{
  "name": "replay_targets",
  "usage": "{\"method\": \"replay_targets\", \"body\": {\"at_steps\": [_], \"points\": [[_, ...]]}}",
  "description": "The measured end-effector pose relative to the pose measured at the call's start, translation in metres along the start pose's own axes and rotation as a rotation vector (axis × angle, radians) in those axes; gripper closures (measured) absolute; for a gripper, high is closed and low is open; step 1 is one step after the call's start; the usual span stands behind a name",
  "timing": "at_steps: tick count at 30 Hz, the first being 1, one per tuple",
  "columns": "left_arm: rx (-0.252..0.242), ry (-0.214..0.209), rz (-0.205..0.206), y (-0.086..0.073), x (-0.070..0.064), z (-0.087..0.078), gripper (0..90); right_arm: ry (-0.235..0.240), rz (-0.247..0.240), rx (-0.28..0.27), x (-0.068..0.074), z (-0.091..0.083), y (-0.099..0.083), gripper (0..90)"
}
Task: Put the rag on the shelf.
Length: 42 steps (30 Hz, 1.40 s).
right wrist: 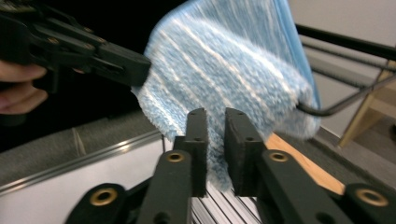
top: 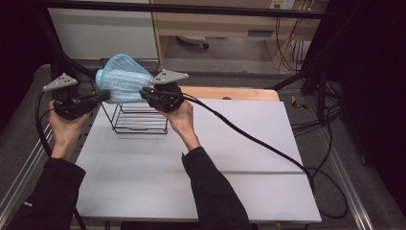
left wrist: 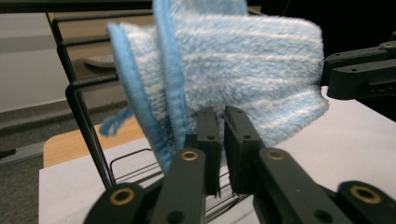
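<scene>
Black sleeves and forearms enter from the bottom of the high view, each hand holding a gripper. Left gripper (top: 103, 97) pinches the left edge of the blue cloth (top: 123, 79), jaws narrow with fabric between them, confirmed in the left gripper view (left wrist: 223, 130). Right gripper (top: 145, 93) clamps the cloth's right edge, jaws also nearly closed on fabric (right wrist: 215, 130). Cloth hangs stretched between both grippers, above the black wire rack (top: 139, 117), clear of the table (top: 239, 158). Rack stands on the table's far left part.
</scene>
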<state>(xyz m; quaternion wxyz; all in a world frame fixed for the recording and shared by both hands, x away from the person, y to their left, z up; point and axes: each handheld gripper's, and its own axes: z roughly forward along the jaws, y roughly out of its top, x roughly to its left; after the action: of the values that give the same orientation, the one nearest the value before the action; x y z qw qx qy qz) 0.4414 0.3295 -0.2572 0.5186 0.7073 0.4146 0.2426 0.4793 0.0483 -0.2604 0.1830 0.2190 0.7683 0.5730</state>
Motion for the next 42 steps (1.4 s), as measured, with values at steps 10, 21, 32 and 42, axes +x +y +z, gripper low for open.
{"method": "replay_targets", "body": {"at_steps": [10, 21, 32, 42], "points": [[-0.014, -0.006, 0.002, 0.005, -0.009, -0.021, 52.9, 0.024, 0.041, -0.02, 0.001, -0.031, 0.014, 47.9], [0.023, -0.005, 0.009, -0.026, -0.015, -0.039, 26.1, -0.016, 0.077, 0.051, -0.009, -0.073, -0.01, 12.4], [0.086, -0.046, -0.003, -0.087, -0.023, -0.023, 14.4, -0.084, 0.113, 0.059, -0.028, -0.131, -0.066, 3.0], [0.136, -0.077, 0.0, -0.138, -0.033, -0.005, 13.9, -0.108, 0.182, 0.11, -0.043, -0.188, -0.135, 1.0]]}}
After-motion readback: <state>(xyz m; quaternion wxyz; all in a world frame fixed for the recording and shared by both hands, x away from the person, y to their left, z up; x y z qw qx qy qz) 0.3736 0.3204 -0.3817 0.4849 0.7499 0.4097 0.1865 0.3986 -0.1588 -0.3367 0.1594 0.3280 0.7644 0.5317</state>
